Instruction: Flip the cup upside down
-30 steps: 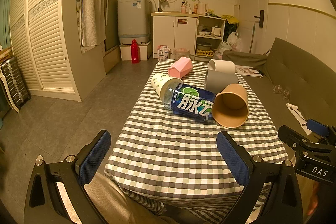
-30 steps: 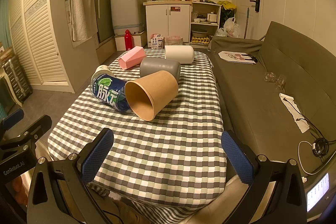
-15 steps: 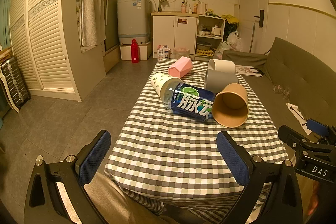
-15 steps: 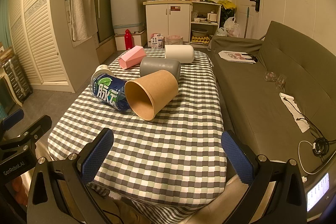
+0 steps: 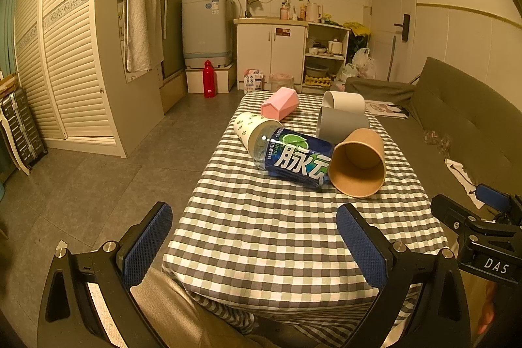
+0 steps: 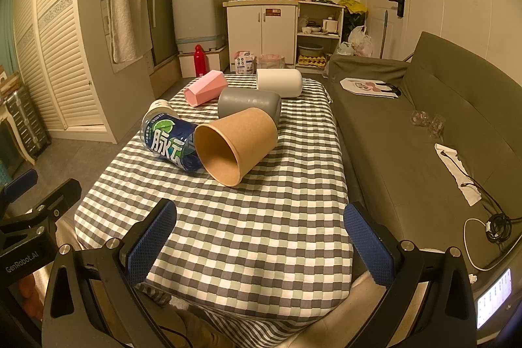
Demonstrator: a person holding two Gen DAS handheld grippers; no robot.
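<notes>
Brown paper cup (image 6: 236, 145) lies on its side on the checked tablecloth (image 6: 261, 237), its open mouth turned toward the near edge of the table. Touching the cup on its left flank is a blue-labelled plastic bottle (image 6: 169, 141), also lying down, and beyond the bottle, seen from the left wrist, a pale printed cup (image 5: 253, 132) rests on its side against the bottle's far end. Just behind the brown cup sits a grey cup (image 6: 249, 103), tipped over and pressed against the cup's base. Farther back from the brown cup, a white cup (image 6: 279, 83) lies across the far end of the table, and a pink faceted cup (image 6: 205, 92) lies to the left of the grey one.

Nearer than the brown cup, the left gripper (image 5: 254, 242) hangs over the near left edge of the table with its blue pads spread wide and nothing between them. The right gripper (image 6: 261, 242) sits over the near end of the table, well short of the cup, jaws likewise wide apart and empty. To the right of the cup, beside the table, runs a dark green sofa (image 6: 456, 119).
</notes>
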